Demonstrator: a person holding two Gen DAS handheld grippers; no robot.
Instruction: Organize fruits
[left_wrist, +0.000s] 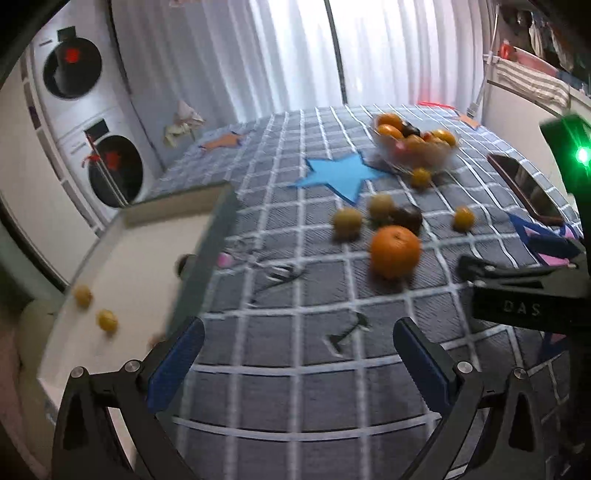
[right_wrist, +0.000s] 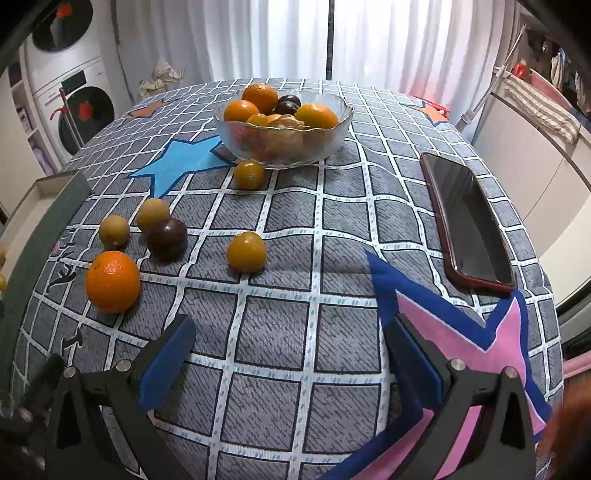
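A glass bowl (right_wrist: 282, 127) (left_wrist: 413, 147) at the far side of the table holds oranges and dark plums. Loose on the checked cloth lie a big orange (right_wrist: 112, 281) (left_wrist: 395, 252), a dark plum (right_wrist: 167, 238) (left_wrist: 408, 218), two pale yellow fruits (right_wrist: 152, 214) (right_wrist: 113, 231) and two small orange-yellow fruits (right_wrist: 246, 252) (right_wrist: 249, 174). A white box (left_wrist: 125, 280) at the table's left edge holds two small yellow fruits (left_wrist: 107, 320). My left gripper (left_wrist: 297, 341) is open over the cloth. My right gripper (right_wrist: 291, 339) is open too, nothing between its fingers.
A red-cased phone (right_wrist: 467, 219) lies screen-up at the right of the table. Star patches mark the cloth: blue (right_wrist: 177, 162), pink and blue (right_wrist: 461, 332). Stacked washing machines (left_wrist: 85, 122) stand left, curtains behind, a counter with towels to the right.
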